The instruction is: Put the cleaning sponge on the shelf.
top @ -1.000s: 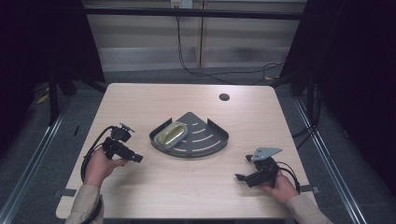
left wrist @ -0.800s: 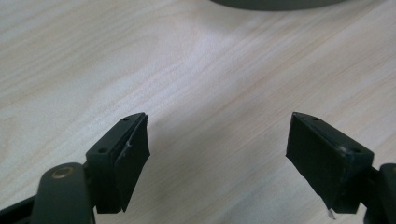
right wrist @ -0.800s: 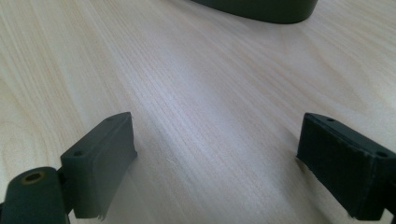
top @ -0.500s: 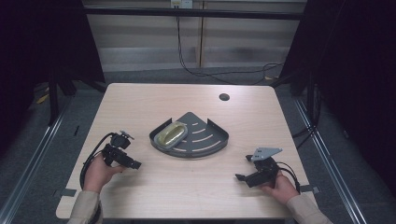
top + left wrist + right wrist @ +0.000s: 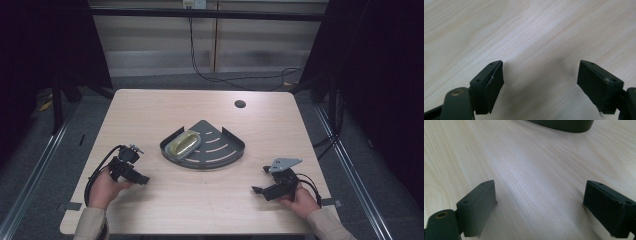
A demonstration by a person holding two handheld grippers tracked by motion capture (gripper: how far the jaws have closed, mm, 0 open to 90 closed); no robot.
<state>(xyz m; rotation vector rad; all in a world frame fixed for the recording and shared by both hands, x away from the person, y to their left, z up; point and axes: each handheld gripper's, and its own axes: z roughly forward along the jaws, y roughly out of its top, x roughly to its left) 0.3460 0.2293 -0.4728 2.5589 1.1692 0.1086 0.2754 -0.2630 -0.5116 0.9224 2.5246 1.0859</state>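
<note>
From the high view we look forward and down on the whole table (image 5: 150, 115). The left gripper view sits very close to bare wood, facing down. The right gripper view skims low, catching the tray (image 5: 564, 125) edge at top, shared with the high view's centre.

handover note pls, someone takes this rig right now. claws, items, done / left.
Left claw: open, empty, low over the table at front left, jaws wide apart over bare wood in the left gripper view.
Right claw: open, empty, front right, pointing left; dark tray edge at the top of the right gripper view.
Tray: dark corner tray with a slotted floor, mid table, between the claws.
Soap: yellowish oval, lying in the tray's left part.
Done: soap is in the tray, nothing held.
Left: apparently nothing; if it must come out, the left claw looks nearer.
</note>
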